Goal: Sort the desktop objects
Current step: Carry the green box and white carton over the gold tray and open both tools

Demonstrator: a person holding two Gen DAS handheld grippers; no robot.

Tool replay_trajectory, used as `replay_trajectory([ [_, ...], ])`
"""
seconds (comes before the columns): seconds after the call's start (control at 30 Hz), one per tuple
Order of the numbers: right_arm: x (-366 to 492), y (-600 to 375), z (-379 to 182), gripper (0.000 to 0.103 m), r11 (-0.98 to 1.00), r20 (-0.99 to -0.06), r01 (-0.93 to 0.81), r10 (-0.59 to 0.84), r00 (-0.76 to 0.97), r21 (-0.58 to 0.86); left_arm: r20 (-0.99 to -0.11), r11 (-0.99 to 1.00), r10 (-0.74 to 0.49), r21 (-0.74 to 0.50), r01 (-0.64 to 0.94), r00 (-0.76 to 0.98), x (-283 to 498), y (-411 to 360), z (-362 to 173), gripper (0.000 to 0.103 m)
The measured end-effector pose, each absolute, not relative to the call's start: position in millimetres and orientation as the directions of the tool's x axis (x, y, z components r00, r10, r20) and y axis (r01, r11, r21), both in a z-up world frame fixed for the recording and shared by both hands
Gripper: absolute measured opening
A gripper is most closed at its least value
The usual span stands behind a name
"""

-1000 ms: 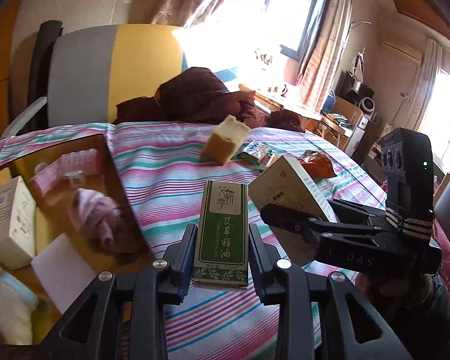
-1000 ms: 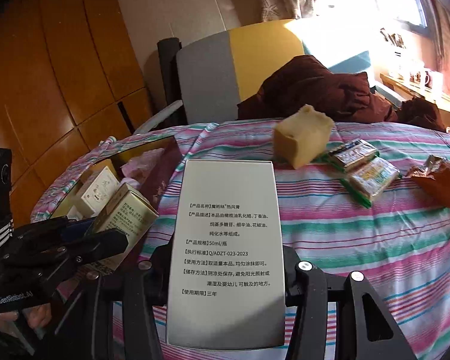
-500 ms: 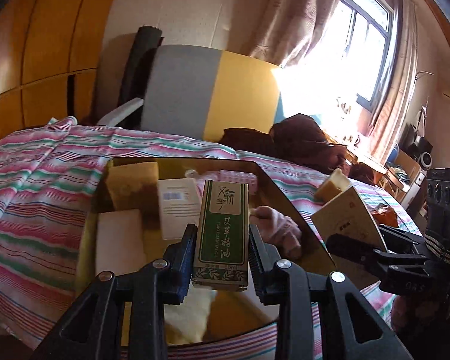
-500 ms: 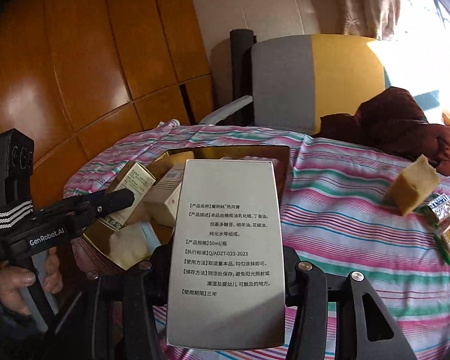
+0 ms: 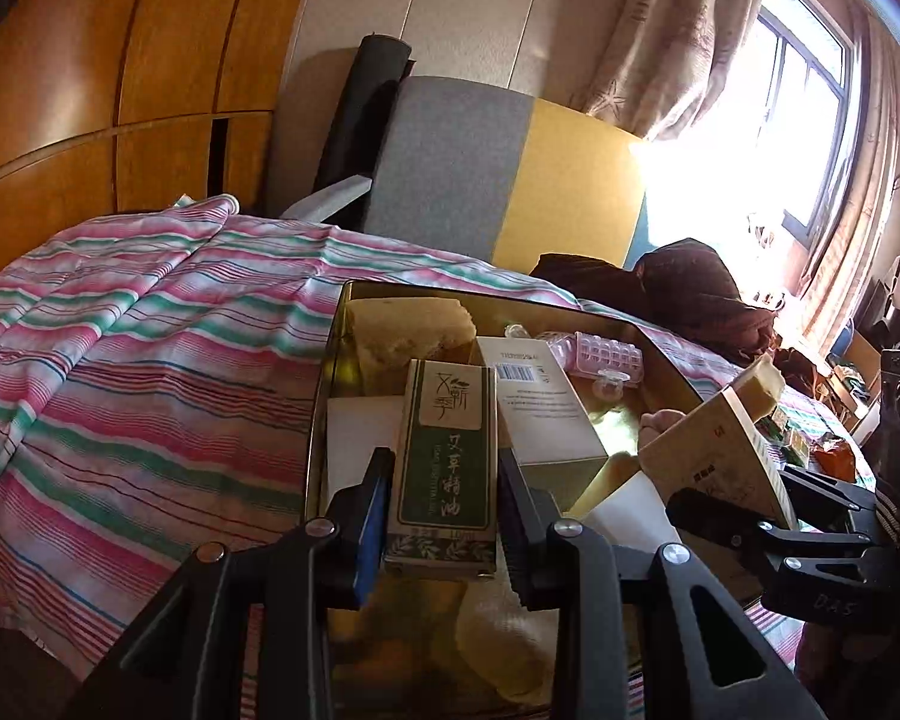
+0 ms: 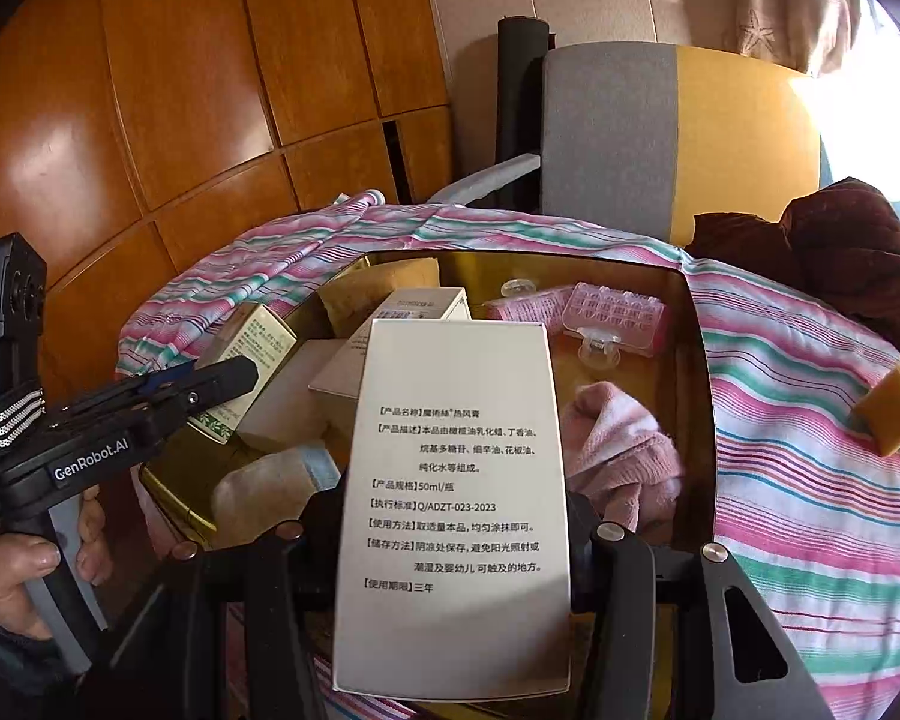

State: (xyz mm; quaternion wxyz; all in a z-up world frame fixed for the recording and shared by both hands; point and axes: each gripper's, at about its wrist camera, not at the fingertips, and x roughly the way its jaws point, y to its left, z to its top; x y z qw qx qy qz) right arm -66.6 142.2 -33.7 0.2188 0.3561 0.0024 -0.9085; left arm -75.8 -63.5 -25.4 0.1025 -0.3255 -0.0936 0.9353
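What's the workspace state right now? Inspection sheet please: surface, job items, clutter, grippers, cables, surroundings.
Surface: striped cloth covering the table, wrinkled at the far left.
Job's things: gold tray holding boxes, a pink cloth, a pink roller case and a sponge block; green box and white box both held over the tray.
Clutter: yellow block on the cloth right of the tray.
Grippers: left gripper shut on the green box; right gripper shut on the white box.
Cables: nothing seen.
Surroundings: grey-yellow chair, wood panelling, dark garment, bright window.
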Motion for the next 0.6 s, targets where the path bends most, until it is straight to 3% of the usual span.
replay_trajectory([
  [0.37, -65.0, 148.5, -39.6, 0.060, -0.909, -0.651, 0.378, -0.396, -0.648, 0.177, -0.588, -0.964, 0.246, -0.234, -0.128, -0.771, -72.4, -60.5, -29.6, 0.049],
  [0.5, -53.9, 157.6, -32.4, 0.064, -0.908, -0.612, 0.372, -0.406, -0.678, 0.190, -0.572, -0.955, 0.262, -0.269, -0.123, -0.778, -70.8, -67.4, -27.7, 0.067],
  [0.6, -41.6, 169.5, -24.1, 0.068, -0.916, -0.570, 0.356, -0.396, -0.719, 0.188, -0.553, -0.954, 0.257, -0.278, -0.116, -0.792, -65.7, -70.2, -22.1, 0.068],
])
